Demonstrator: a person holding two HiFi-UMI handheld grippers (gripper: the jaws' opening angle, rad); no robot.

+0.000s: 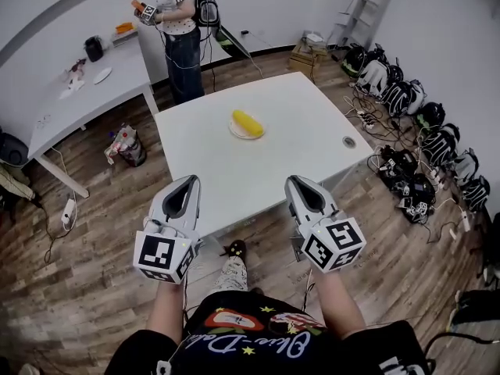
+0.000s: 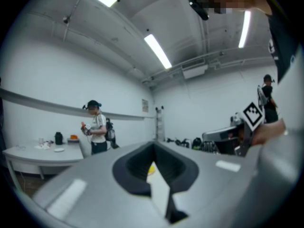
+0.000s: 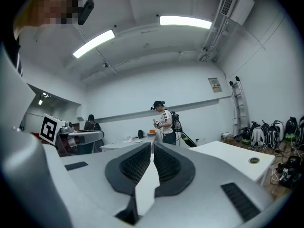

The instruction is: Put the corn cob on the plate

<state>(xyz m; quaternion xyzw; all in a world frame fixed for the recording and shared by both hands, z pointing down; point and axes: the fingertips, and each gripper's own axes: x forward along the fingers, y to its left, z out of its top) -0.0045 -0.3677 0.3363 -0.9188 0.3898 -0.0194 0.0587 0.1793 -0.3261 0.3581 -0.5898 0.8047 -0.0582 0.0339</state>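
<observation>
The bench (image 1: 234, 178) has a white, smooth, matt top. The floor (image 1: 78, 287) is brown wood plank with a visible grain and a dull sheen. The corn cob (image 1: 247, 123) looks yellow and faintly glossy (too small to make out its kernels), and the plate (image 1: 255, 137) is smooth and white. The left gripper (image 1: 187, 180) and right gripper (image 1: 297, 180) have pale grey, smooth, matt plastic shells. The right one's jaws carry dark pads (image 3: 131, 167) with a fine lattice texture.
</observation>
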